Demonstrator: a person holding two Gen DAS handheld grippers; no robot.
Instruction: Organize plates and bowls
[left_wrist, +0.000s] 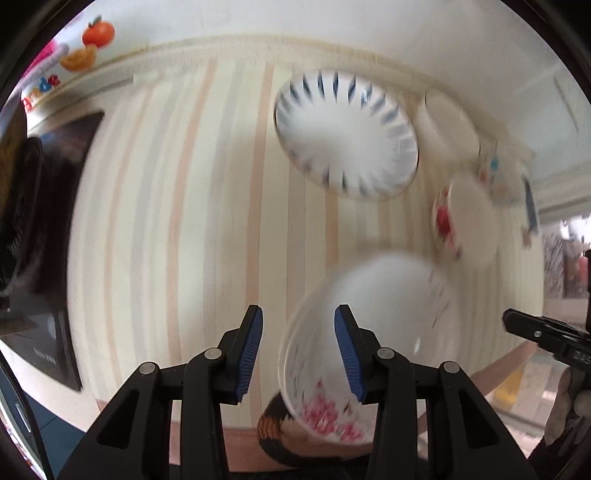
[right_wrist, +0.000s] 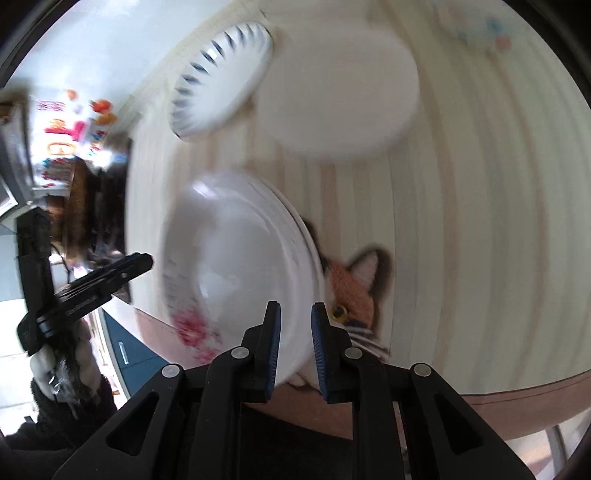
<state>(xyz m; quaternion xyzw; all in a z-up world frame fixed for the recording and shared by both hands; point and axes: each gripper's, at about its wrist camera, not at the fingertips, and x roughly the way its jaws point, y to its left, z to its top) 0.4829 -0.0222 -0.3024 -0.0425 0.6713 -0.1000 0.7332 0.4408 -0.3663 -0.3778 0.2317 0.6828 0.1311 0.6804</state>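
Striped cream-and-peach cloth (left_wrist: 207, 206) covers the table, with a fox picture (right_wrist: 354, 291) on it near the front edge. On it lie a white plate with dark radial dashes (left_wrist: 345, 134), a plain white plate (right_wrist: 340, 88) just beside it, and farther off a cup with red print (left_wrist: 465, 221), all blurred.

A white bowl with pink flowers (left_wrist: 369, 332) sits tilted near the front edge, over the fox picture.

Left gripper (left_wrist: 298, 350) has its blue pads parted; the bowl's rim runs between them, the right pad inside the bowl, and neither pad clearly presses on it.

Right gripper (right_wrist: 295, 347) has its jaws only slightly apart, with the bowl's opposite rim (right_wrist: 299, 266) in the gap; whether the pads pinch it I cannot tell. A gloved hand (right_wrist: 59, 369) holds the left gripper's handle.
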